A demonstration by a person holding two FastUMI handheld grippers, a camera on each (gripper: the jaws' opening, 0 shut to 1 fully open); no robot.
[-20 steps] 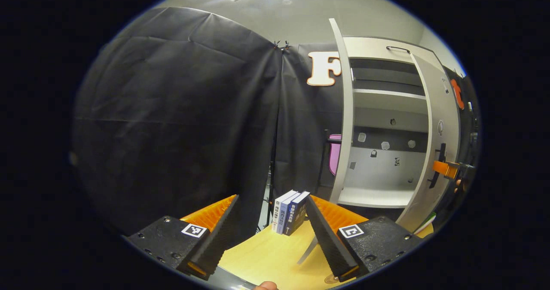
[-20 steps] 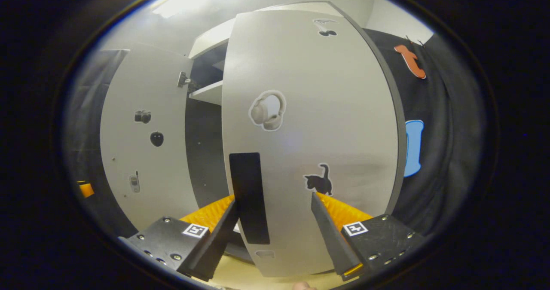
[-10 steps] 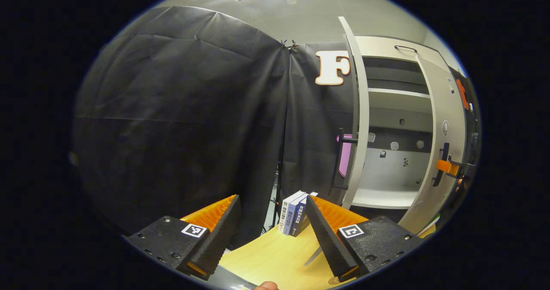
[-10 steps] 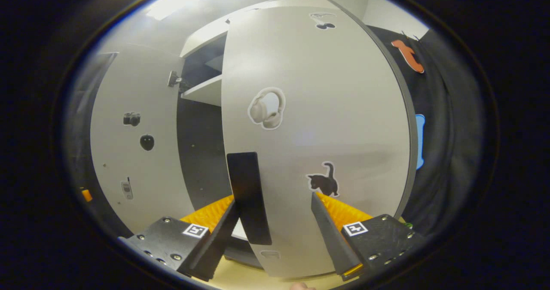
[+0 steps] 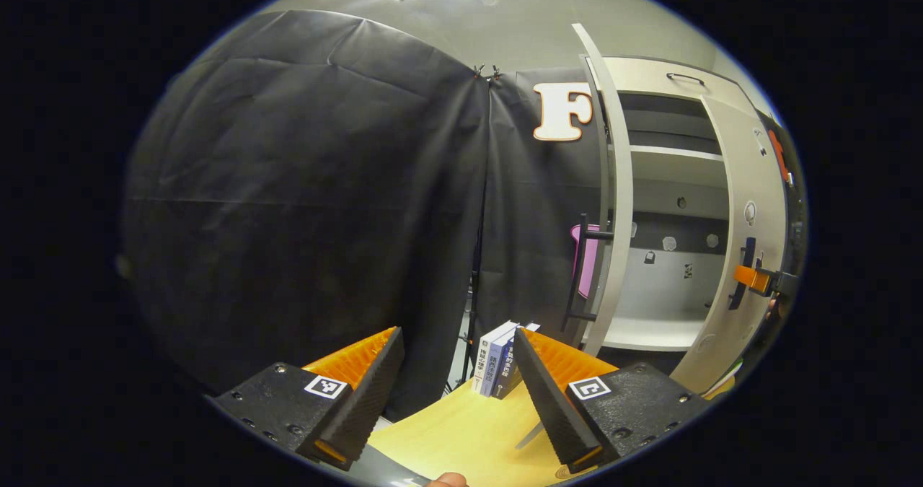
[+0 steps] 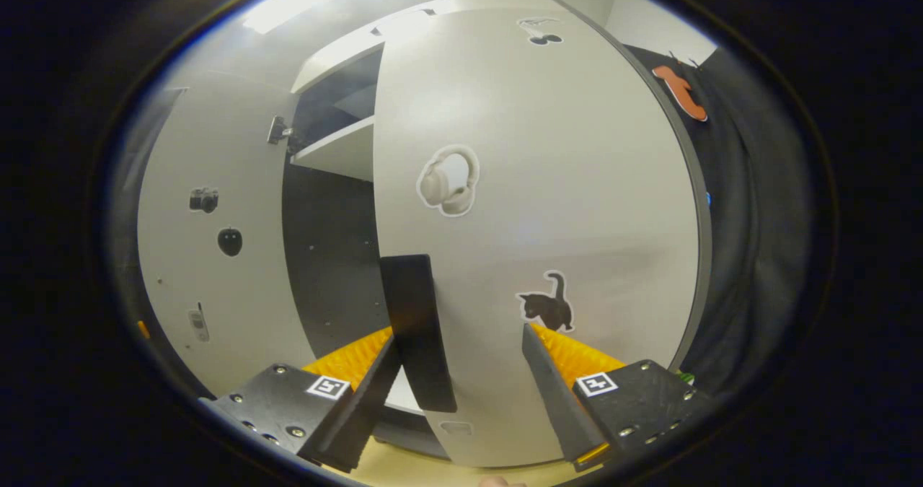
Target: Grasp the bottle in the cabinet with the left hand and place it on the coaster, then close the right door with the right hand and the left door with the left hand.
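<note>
Left gripper [image 5: 454,393] fingers apart over table [image 5: 461,436]; books [image 5: 497,357], cabinet [image 5: 678,205] beyond

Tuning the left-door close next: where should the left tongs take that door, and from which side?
Take the left door by its dark vertical bar handle, which stands off the outer face. Come from the outer side, left tongs open across the bar, probably mid-bar; the edge-on panel itself offers little to pinch.
</note>
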